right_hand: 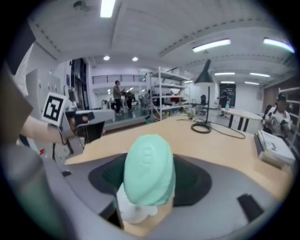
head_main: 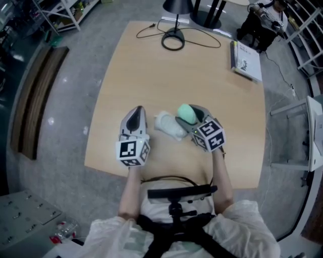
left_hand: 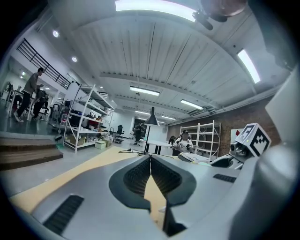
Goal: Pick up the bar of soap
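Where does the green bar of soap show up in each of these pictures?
Head view: the bar of soap sits just right of centre, held in the right gripper.
Left gripper view: I cannot make it out.
Right gripper view: dead centre, between the jaws.
Shared landmark: the black desk lamp.

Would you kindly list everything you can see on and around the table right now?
bar of soap: one, mint green, between the right gripper's jaws
white item: one, on the table between the grippers; kind unclear
lamp: one, black, table's far edge, cable trailing
book: one, white, far right corner
table: one, light wood
seated person: one, beyond that corner
left gripper: grey, jaws together, empty
right gripper: grey, clamping the soap
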### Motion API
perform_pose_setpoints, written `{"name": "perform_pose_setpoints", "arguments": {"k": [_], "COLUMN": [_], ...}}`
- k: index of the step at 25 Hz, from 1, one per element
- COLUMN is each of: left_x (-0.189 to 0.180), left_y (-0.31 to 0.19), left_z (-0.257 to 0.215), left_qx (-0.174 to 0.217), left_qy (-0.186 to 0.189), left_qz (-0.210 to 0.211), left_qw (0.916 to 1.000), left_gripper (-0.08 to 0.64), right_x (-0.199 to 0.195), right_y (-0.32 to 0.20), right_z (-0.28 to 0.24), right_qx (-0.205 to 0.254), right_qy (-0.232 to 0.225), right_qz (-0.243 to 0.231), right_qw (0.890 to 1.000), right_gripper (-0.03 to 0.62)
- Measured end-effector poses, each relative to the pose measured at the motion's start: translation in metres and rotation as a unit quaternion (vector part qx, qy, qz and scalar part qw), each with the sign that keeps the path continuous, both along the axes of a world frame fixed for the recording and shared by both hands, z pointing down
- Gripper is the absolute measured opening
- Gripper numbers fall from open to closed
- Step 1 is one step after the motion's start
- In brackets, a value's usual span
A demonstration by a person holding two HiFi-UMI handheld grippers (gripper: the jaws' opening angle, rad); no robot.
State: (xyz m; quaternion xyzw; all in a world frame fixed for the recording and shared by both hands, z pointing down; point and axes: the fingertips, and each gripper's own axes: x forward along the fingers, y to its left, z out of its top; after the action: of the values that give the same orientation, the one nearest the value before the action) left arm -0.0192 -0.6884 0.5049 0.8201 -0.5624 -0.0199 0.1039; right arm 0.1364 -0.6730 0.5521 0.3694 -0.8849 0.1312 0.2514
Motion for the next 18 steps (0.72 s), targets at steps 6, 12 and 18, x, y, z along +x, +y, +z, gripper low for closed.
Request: {"name": "perform_pose_setpoints", "arguments": {"k": [6, 12, 18], "left_x": [0.01, 0.027, 0.043], "left_y": [0.006, 0.023, 0.047], "left_z": [-0.005, -0.02, -0.024], "left_qx": [0.001, 0.013, 0.008], "left_qy": [0.022, 0.023, 0.042], "left_qz": [0.01, 0.025, 0.033], "left_qw": [0.9997, 0.9993, 0.9985], "left_gripper": [0.012, 0.012, 0.013], "right_x": [0.026, 0.054, 0.089], "right_y": [0.001, 0.019, 0.048], "right_z": [-0.053, -0.074, -0.076], "right_qx": [0.065, 0.081, 0.089], "right_qy": [-0.098, -0.135, -0.139], "right_qz": [0.09, 0.168, 0.235], "right_qw": [0.989, 0.973, 0.958], "right_gripper": [0.298, 0.298, 0.298]}}
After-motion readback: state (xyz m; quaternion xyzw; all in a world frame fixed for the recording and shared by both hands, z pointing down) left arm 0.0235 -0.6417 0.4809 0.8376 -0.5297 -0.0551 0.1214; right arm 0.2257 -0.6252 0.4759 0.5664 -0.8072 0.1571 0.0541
